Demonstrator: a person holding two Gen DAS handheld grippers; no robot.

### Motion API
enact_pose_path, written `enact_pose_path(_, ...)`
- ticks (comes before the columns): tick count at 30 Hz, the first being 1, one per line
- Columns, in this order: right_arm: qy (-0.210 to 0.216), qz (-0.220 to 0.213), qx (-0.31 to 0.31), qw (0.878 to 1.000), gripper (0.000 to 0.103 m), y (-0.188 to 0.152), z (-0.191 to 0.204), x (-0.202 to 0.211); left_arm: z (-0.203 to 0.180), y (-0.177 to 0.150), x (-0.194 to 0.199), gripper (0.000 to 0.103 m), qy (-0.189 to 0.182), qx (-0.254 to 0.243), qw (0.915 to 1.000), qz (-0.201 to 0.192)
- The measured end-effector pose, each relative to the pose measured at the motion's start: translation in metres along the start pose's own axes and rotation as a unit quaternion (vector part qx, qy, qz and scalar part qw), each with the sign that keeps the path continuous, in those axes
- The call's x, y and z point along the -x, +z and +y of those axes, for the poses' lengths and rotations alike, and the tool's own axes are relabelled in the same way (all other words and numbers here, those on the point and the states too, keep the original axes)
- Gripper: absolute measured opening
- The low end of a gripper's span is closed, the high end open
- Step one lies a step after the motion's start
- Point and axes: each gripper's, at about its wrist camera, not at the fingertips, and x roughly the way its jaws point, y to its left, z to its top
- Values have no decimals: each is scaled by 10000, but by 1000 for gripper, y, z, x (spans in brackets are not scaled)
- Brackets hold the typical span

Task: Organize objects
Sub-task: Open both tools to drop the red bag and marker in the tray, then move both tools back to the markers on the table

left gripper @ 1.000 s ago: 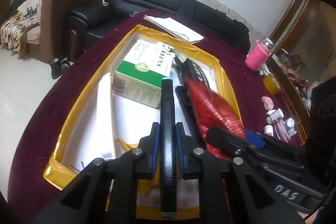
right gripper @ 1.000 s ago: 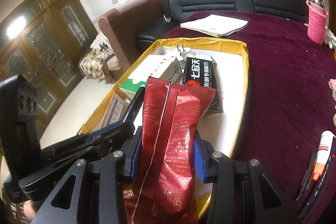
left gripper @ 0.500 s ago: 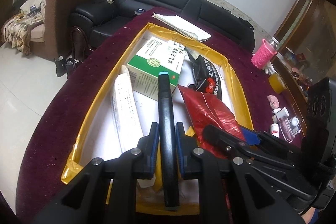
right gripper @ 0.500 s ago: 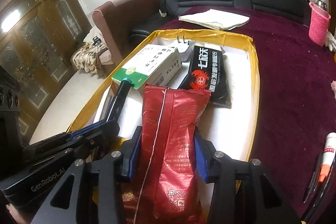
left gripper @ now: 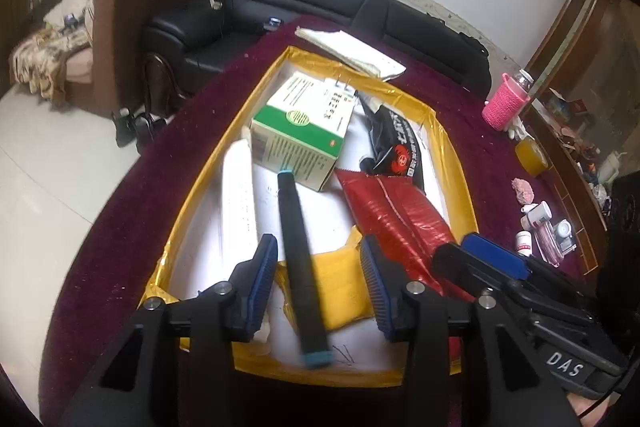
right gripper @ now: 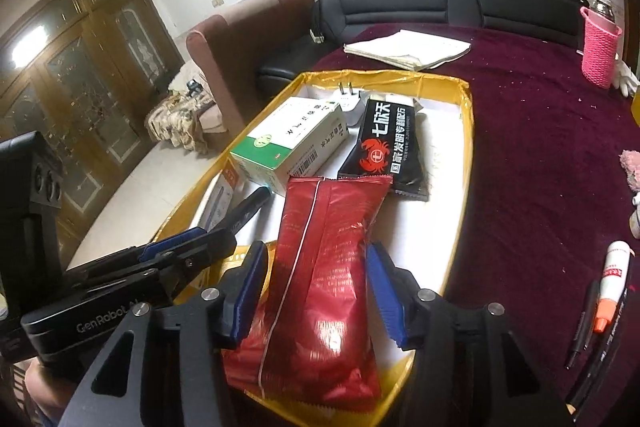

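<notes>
A yellow-rimmed tray (left gripper: pixel 460 163) (right gripper: pixel 466 131) lies on the maroon table. My left gripper (left gripper: pixel 318 281) is open; a black stick with teal ends (left gripper: pixel 298 259) lies loose in the tray between its fingers. My right gripper (right gripper: pixel 316 291) is open around a red foil packet (right gripper: pixel 324 267) (left gripper: pixel 396 215) that rests in the tray, pads apart from it. The tray also holds a green-and-white box (left gripper: pixel 304 131) (right gripper: pixel 288 143), a black crab-logo packet (left gripper: pixel 396 147) (right gripper: pixel 386 151), a white tube (left gripper: pixel 240 195) and a white plug (right gripper: pixel 348 99).
Papers (right gripper: pixel 408 49) lie beyond the tray. A pink knitted bottle holder (right gripper: pixel 598 45) (left gripper: pixel 506 101) stands far right. Pens and a white marker (right gripper: pixel 612 279) lie right of the tray. Small bottles (left gripper: pixel 536 219) sit at the table's right. Sofa and armchair stand behind.
Both grippers opened. The left one let go of the black stick, which now lies in the tray; the right one released the red packet into the tray. Both pulled back slightly.
</notes>
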Motion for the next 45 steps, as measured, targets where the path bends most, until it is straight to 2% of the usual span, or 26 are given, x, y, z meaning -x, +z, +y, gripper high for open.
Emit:
enact_pose_path(14,51,-478,-523,9975,65,-16,-48,58,-39,-3,20,43,85,-365,9992,-166)
enact_pose_path(18,23,-587,-719,9957,65,-21,-71,74,-62,-5,23,43,28,-684,9975,-164)
enact_pose_path(21,-39,-745,-906,9931,65,-23,-93,91,-88,-10,21,43,-176,-982,9950,-67)
enact_pose_path(26,-282,-935,-1384,9856,66,-35,-142,123,-144,-25,4,43,-610,-1574,9852,284)
enact_pose_path(31,-546,-914,-1819,9775,66,-56,-184,143,-200,-47,-29,43,-1085,-2059,9691,819)
enact_pose_path(35,-754,-918,-2022,9721,66,-73,-205,153,-228,-52,-61,43,-1066,-2226,9629,1095)
enact_pose_path(36,-763,-903,-2067,9712,66,-77,-209,154,-231,-52,-68,38,-1010,-2244,9625,1139)
enact_pose_path(37,-766,-897,-2104,9705,64,-80,-213,154,-237,-52,-78,30,-967,-2275,9606,1269)
enact_pose_path(40,-758,-871,-2123,9704,53,-84,-218,155,-244,-50,-96,22,-905,-2303,9584,1419)
enact_pose_path(42,-765,-824,-2096,9713,50,-86,-218,153,-249,-50,-104,22,-832,-2377,9565,1469)
enact_pose_path(45,-761,-733,-2067,9727,49,-87,-219,148,-256,-51,-112,22,-927,-2468,9520,1553)
